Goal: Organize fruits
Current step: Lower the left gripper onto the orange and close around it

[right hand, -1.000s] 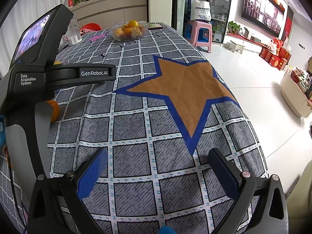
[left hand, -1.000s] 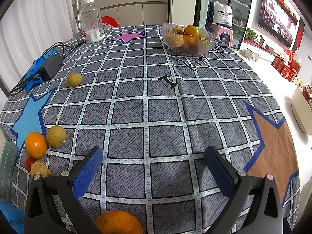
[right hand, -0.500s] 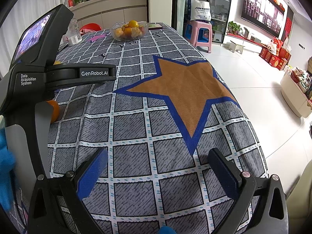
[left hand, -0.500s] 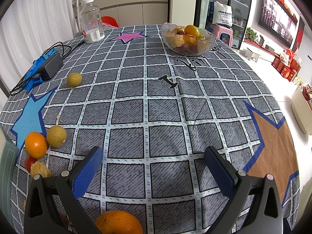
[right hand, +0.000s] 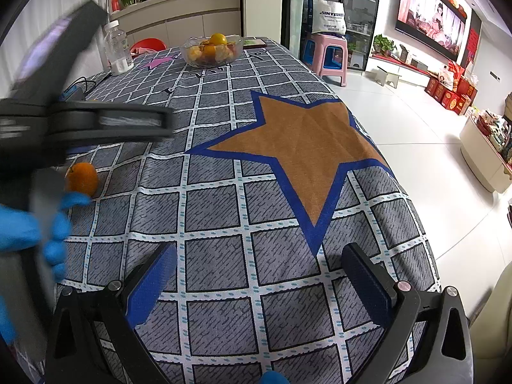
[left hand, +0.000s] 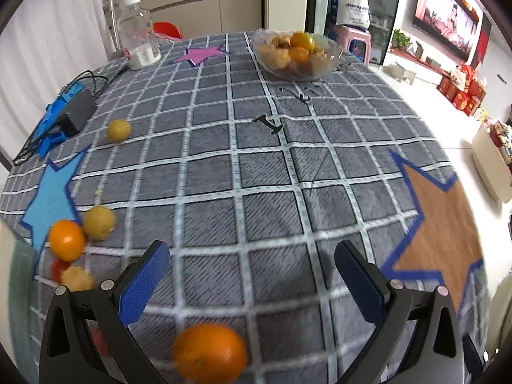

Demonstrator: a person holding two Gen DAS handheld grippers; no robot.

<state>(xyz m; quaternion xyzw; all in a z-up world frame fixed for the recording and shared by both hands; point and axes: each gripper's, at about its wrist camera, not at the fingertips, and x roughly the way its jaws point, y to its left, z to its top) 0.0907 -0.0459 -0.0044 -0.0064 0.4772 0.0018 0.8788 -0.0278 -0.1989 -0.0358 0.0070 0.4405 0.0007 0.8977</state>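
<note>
**Loose fruit by the left gripper, bowl far across the table**

Found the left gripper [left hand: 251, 252] spread wide and empty, low over the checked tablecloth [left hand: 265, 172]. Found the right gripper [right hand: 259, 256] gaping likewise, holding nothing, short of the brown star [right hand: 304, 134]. Spotted the nearest orange [left hand: 209, 350] on the cloth just below the left gripper's fingers, near the table's edge, blurred. Judged it firm, round, fairly light and prone to roll; best taken across its widest middle, pads on opposite sides, with a modest squeeze to spare the skin. Noted a second orange [left hand: 66, 240] close against a round yellow fruit [left hand: 99, 222], with a small red fruit [left hand: 57, 270] and a papery yellowish one [left hand: 76, 278] just beside; expected that crowding to hamper a clean grip. Noted another yellow fruit [left hand: 118, 130] alone, farther out. Placed the glass bowl [left hand: 331, 62], already heaped with fruit, at the far side, well apart from the loose pieces. Marked a plastic bottle [left hand: 137, 35] and a black power adapter [left hand: 75, 113] with its cable off to the left, outside a straight path to the bowl
</note>
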